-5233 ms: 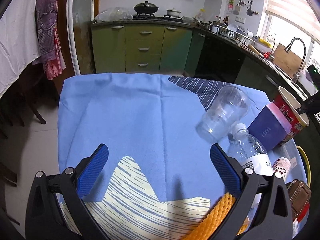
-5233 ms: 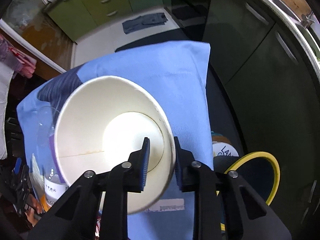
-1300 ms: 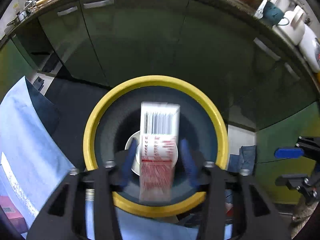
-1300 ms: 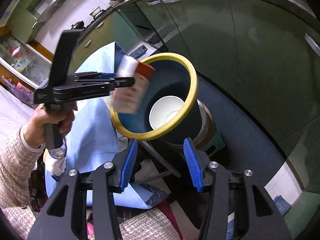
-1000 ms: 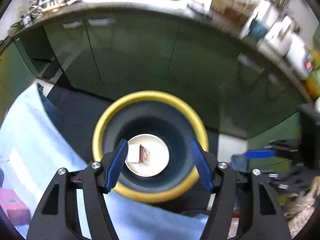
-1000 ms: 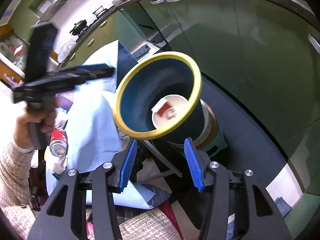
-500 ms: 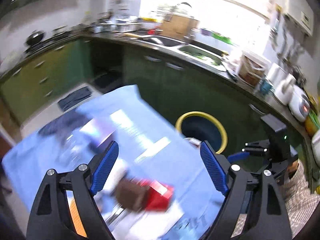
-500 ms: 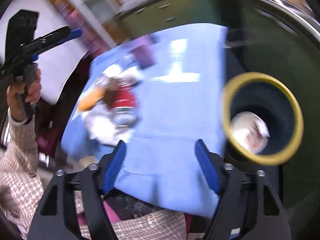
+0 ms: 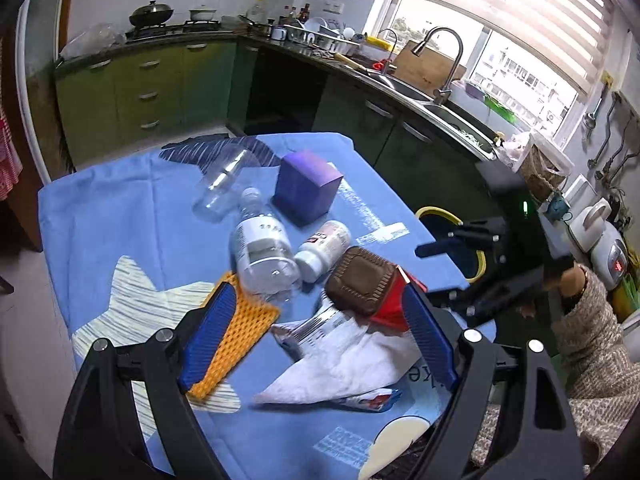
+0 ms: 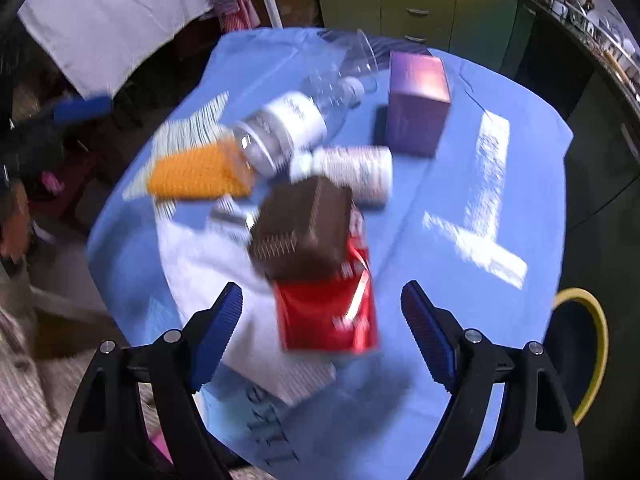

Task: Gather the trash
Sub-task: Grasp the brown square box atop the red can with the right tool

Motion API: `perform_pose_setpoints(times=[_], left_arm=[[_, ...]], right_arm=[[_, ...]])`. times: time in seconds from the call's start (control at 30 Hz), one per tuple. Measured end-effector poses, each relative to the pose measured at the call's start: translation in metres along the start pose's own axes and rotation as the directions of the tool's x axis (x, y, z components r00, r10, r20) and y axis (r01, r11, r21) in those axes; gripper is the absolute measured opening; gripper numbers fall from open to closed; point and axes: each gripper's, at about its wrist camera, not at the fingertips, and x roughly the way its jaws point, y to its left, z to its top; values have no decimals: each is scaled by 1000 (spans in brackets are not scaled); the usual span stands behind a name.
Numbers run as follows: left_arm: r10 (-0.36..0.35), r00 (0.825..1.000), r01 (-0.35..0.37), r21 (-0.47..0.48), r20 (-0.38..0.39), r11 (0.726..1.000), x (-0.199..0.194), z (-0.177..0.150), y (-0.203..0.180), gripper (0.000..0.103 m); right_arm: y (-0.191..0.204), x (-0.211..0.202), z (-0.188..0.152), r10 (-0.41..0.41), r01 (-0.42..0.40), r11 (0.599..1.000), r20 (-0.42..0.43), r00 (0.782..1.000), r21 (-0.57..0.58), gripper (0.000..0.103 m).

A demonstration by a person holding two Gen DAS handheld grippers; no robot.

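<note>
Kitchen with green cabinets, a sink under a blinded window, and a table under a blue tablecloth (image 9: 120, 208) printed with pale striped shapes.

Items on the cloth, left to right in the left wrist view:
- Orange foam net (image 9: 240, 332), flat, partly behind the left gripper's finger.
- Clear plastic cup (image 9: 224, 188), on its side, nothing visible inside.
- Clear water bottle (image 9: 260, 248), on its side, white label with small print too fine to read; appears empty; its base touches the net.
- Purple box (image 9: 306, 190), upright, closed; no legible writing.
- Small white bottle (image 9: 324, 246), on its side beside the water bottle; label has red print, unreadable.
- White wrapper (image 9: 340, 364), crumpled, with a red-and-blue printed edge; text unreadable.
- Brown square container (image 9: 360, 284), tilted on a red can (image 10: 332, 312); the can's white lettering is blurred.

Off the table's right edge: yellow-rimmed dark bin (image 9: 456, 232); contents hidden.

Left gripper (image 9: 316, 344): jaws wide apart, holding nothing, above the wrapper.
Right gripper (image 10: 320, 332): jaws wide apart, holding nothing, over the red can.
</note>
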Motion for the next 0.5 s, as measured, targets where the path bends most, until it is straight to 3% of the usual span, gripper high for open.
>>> perform_pose_setpoints(times=[0.23, 0.37, 0.5], left_arm=[[3, 1000, -3, 11, 3, 1000, 2, -4, 2, 81], [-1, 1000, 1, 16, 3, 1000, 2, -5, 1, 81], [3, 1000, -3, 23, -1, 1000, 2, -8, 1, 82]], right_arm=[[28, 20, 26, -98, 94, 993, -50, 994, -76, 81], [59, 34, 29, -242, 235, 954, -16, 970, -185, 81], [71, 46, 26, -317, 305, 925, -15, 948, -229, 80]])
